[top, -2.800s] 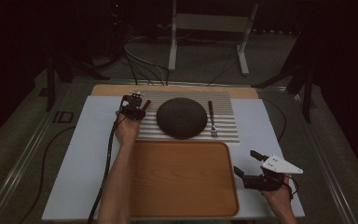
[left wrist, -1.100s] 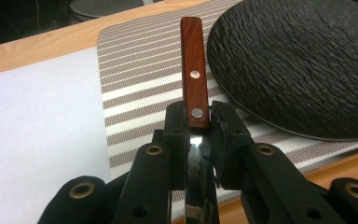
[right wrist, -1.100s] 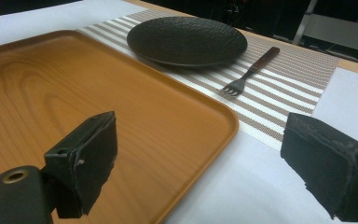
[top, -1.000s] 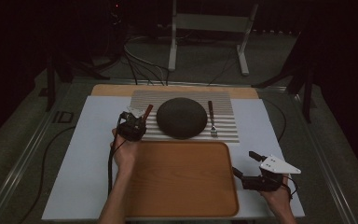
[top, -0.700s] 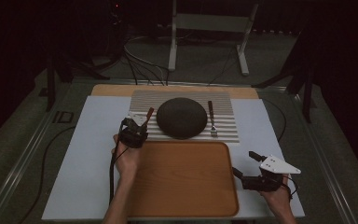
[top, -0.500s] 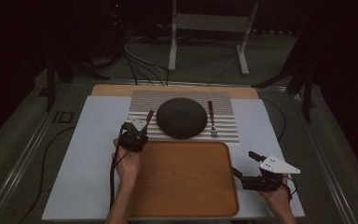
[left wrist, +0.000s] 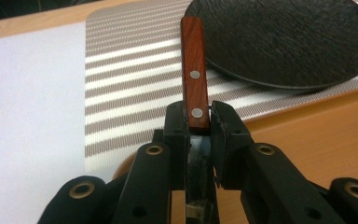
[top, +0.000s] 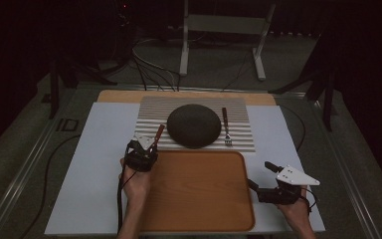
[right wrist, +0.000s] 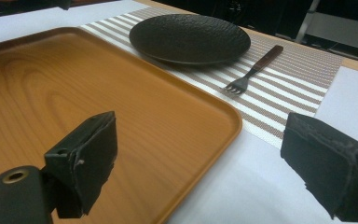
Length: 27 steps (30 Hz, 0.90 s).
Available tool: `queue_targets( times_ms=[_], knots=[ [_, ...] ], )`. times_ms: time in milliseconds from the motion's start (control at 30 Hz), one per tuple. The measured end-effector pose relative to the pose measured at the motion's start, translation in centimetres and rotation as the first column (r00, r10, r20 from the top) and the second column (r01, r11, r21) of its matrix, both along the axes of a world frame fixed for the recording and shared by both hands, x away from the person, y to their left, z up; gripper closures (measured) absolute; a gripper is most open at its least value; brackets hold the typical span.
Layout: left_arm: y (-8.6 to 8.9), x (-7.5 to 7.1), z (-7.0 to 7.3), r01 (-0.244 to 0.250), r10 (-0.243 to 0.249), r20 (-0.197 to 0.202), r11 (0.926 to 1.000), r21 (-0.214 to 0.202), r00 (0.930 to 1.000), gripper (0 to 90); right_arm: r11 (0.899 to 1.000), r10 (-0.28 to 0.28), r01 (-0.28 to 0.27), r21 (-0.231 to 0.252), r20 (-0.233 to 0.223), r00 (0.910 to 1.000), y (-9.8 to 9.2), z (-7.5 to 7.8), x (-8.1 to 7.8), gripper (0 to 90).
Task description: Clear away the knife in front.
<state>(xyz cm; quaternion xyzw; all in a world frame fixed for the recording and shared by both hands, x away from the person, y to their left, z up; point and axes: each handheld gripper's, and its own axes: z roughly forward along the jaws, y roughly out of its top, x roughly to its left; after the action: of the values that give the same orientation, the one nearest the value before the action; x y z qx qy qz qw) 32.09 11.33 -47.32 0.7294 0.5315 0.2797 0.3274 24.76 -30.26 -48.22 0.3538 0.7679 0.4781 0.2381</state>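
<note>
Tray (top: pixel 199 199) bare; left claw (left wrist: pixel 198 122) clamps knife handle (left wrist: pixel 193 70).

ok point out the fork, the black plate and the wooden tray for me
fork (right wrist: pixel 254 69): right gripper view, on the neck between handle and tines
black plate (top: pixel 194 124): high view, on the middle of its dark surface
wooden tray (top: pixel 199 191): high view, on a bare part of its floor
</note>
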Motion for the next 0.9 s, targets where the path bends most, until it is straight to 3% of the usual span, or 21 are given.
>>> queue_targets(
  times_ms=[533,900],
  knots=[
    [0.6,-2.0,-1.2,-0.022,0.021,-0.02,0.999,-0.039,0.9996,78.3,1.0,0.002,-0.002,-0.005,-0.001,1.0,0.1,0.0,0.0,10.9],
    [0.6,-3.5,-2.2,-0.026,0.025,-0.038,0.999,-0.037,0.999,78.3,1.0,0.002,-0.002,-0.006,-0.003,1.0,0.1,0.0,0.0,10.9]
  ],
)
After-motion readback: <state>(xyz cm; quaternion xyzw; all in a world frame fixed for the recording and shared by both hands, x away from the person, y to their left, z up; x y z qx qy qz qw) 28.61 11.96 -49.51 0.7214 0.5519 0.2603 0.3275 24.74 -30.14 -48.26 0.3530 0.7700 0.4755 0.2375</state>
